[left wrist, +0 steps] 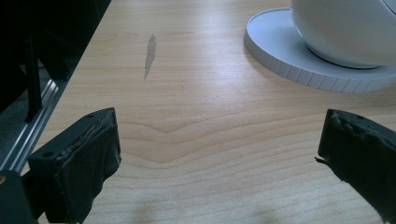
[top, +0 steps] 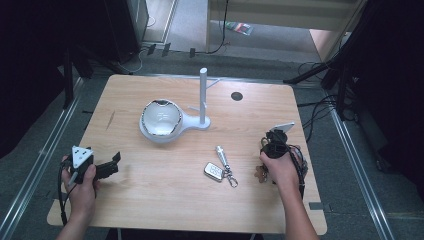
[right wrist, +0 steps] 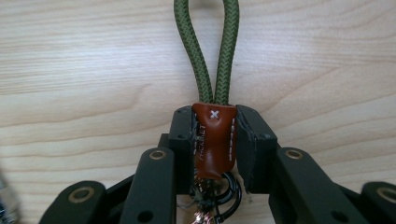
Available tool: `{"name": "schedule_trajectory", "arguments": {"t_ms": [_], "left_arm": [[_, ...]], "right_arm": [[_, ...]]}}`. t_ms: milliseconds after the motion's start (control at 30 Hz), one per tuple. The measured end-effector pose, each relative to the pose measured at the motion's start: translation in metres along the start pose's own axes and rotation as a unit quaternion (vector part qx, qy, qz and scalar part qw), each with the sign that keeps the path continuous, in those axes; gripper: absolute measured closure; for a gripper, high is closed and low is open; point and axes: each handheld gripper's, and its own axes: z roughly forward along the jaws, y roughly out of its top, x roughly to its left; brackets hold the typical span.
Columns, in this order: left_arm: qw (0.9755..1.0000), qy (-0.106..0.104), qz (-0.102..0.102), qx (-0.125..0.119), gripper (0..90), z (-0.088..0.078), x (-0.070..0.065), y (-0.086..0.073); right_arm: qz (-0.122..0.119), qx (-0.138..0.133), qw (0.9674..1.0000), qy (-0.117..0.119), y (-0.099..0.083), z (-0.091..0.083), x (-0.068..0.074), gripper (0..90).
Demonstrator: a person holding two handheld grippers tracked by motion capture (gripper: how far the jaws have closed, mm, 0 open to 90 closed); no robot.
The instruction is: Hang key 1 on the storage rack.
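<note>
The right gripper (right wrist: 215, 140) pinches the brown tag (right wrist: 214, 140) of a green loop (right wrist: 208, 51), so hold it firmly; the left gripper (left wrist: 219, 158) waits wide open.

- A light wooden worktop (top: 150, 200) with rounded corners is seen in the middle of the frame, a small dark round grommet (top: 237, 96) set near its far edge.
- A faint grey streak (left wrist: 150, 55) is marked on the wood toward the left side.
- Grey carpeted floor (top: 345, 165) is laid around it, crossed by metal rails (top: 37, 170) at lower left and lower right.
- Black cables (top: 315, 107) are strewn at the upper right, beside dark stands.
- Pale wooden furniture (top: 280, 12) is placed along the top of the frame.
- Both upper corners are left in deep shadow.
</note>
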Motion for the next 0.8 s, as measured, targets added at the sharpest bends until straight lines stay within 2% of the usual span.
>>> {"name": "schedule_trajectory", "arguments": {"t_ms": [67,133,167,300,467,667,700,733,800], "left_arm": [[1.0000,0.000,0.000,0.000,0.0,0.000,0.000,0.000],[1.0000,0.000,0.000,0.000,0.0,0.000,0.000,0.000],[1.0000,0.000,0.000,0.000,0.0,0.000,0.000,0.000],[1.0000,0.000,0.000,0.000,0.0,0.000,0.000,0.000],[1.0000,0.000,0.000,0.000,0.0,0.000,0.000,0.000],[1.0000,0.000,0.000,0.000,0.0,0.000,0.000,0.000],[1.0000,0.000,0.000,0.000,0.0,0.000,0.000,0.000],[1.0000,-0.001,0.000,0.000,0.0,0.000,0.000,0.000],[1.0000,0.000,0.000,0.000,0.0,0.000,0.000,0.000]], "right_arm": [[-0.010,-0.018,0.9998,0.009,-0.001,-0.005,0.001,70.9],[-0.005,-0.024,0.9996,0.011,-0.002,-0.009,0.002,71.0],[-0.008,-0.047,0.9987,0.019,-0.002,-0.017,0.002,70.9],[-0.017,-0.080,0.9961,0.031,-0.003,-0.028,0.004,70.9],[-0.036,-0.121,0.9912,0.040,-0.007,-0.040,0.013,70.9],[-0.041,-0.157,0.9852,0.054,-0.008,-0.051,0.021,70.9],[-0.041,-0.157,0.9852,0.054,-0.008,-0.051,0.021,70.9],[-0.042,-0.171,0.9826,0.059,-0.008,-0.055,0.025,70.9],[-0.041,-0.181,0.9805,0.064,-0.008,-0.057,0.027,70.9]]}}
